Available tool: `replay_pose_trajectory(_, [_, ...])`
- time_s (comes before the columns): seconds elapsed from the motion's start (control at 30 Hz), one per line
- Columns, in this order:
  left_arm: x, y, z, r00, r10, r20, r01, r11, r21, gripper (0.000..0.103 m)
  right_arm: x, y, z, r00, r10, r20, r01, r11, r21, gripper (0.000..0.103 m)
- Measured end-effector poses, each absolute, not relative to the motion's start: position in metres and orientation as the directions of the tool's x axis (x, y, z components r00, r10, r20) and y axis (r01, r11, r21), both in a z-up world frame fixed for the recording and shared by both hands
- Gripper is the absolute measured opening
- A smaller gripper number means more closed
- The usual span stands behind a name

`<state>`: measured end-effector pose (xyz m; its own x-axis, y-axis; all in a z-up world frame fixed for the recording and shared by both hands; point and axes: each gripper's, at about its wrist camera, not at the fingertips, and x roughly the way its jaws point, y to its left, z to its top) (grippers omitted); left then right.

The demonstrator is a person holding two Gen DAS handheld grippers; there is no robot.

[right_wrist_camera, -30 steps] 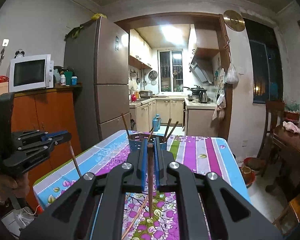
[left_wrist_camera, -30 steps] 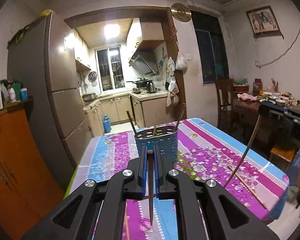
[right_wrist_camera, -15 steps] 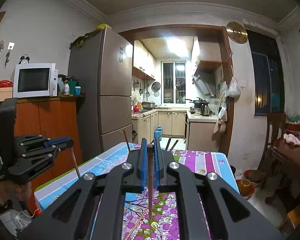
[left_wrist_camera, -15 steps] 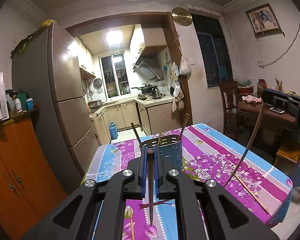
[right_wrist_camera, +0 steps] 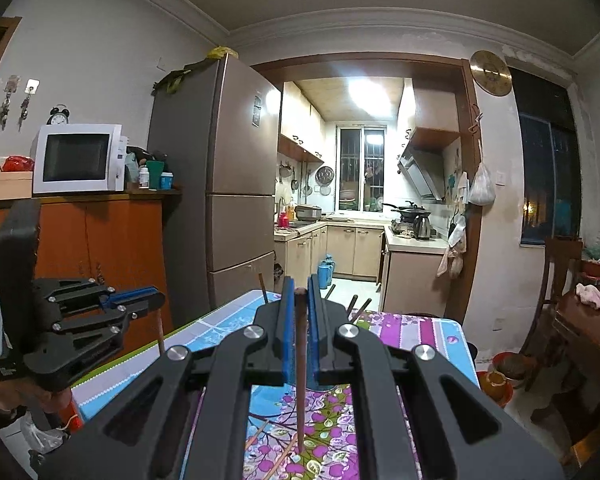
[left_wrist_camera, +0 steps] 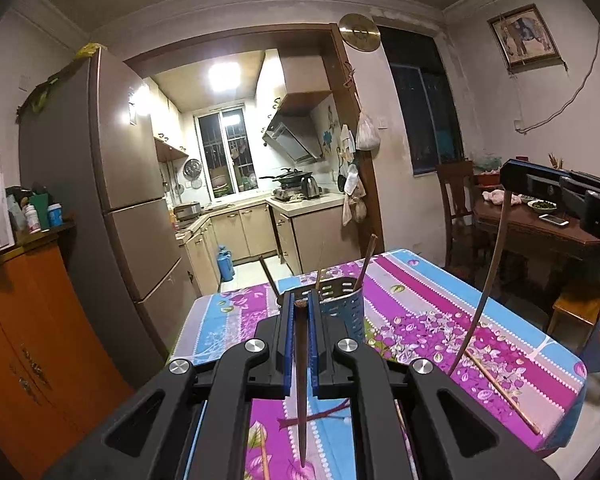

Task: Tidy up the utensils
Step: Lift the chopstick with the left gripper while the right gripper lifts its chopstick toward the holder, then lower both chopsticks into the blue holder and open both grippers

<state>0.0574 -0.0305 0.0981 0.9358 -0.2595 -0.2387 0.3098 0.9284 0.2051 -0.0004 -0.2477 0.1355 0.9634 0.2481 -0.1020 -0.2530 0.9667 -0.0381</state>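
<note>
My left gripper (left_wrist_camera: 301,308) is shut on a dark brown chopstick (left_wrist_camera: 301,384) that hangs down between the blue pads, above the table. My right gripper (right_wrist_camera: 300,294) is shut on another brown chopstick (right_wrist_camera: 300,372), also pointing down. A blue perforated utensil holder (left_wrist_camera: 342,308) stands on the floral tablecloth (left_wrist_camera: 428,308) just beyond the left gripper, with several chopsticks in it. In the right wrist view the holder is mostly hidden behind my gripper; only chopstick ends (right_wrist_camera: 356,304) show. The right gripper also shows in the left wrist view (left_wrist_camera: 512,188), the left gripper in the right wrist view (right_wrist_camera: 156,300).
A loose chopstick (left_wrist_camera: 500,390) lies on the cloth at the right, and more lie under my grippers (right_wrist_camera: 260,436). An orange cabinet (left_wrist_camera: 32,340) and fridge (left_wrist_camera: 128,208) stand left of the table. A wooden table (left_wrist_camera: 540,224) and chair (left_wrist_camera: 456,204) are at the right.
Both grippers have risen and tilted up while keeping their chopsticks; the table and holder sit lower in both views. The holder is now nearly hidden behind the right gripper.
</note>
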Motion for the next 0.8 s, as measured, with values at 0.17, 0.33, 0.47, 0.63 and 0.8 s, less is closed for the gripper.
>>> replay_pose_trajectory(0.17, [0.088,-0.033,0.115,0.916,-0.324,-0.237,0.365,0.918,0.155,0.008,0.017,-0.250,0.150,0.968,0.230,-0.100,-0.234,0.972,-0.027,0.005])
replay_pose_trajectory(0.33, [0.124,-0.035,0.138,0.905,-0.364,-0.218,0.395,0.911,0.117,0.008,0.044,-0.247,0.170,0.971,0.227,-0.076,-0.229,0.973,-0.019,0.005])
replay_pose_trajectory(0.47, [0.161,-0.036,0.158,0.910,-0.375,-0.179,0.392,0.917,0.070,0.008,0.071,-0.241,0.178,0.973,0.223,-0.057,-0.223,0.975,-0.004,0.005])
replay_pose_trajectory(0.63, [0.198,-0.037,0.181,0.932,-0.350,-0.100,0.356,0.933,0.055,0.008,0.106,-0.233,0.185,0.978,0.205,-0.027,-0.205,0.979,0.018,0.005])
replay_pose_trajectory(0.8, [0.228,-0.038,0.195,0.935,-0.351,-0.045,0.352,0.936,0.015,0.008,0.138,-0.227,0.188,0.983,0.182,-0.011,-0.182,0.983,0.018,0.005])
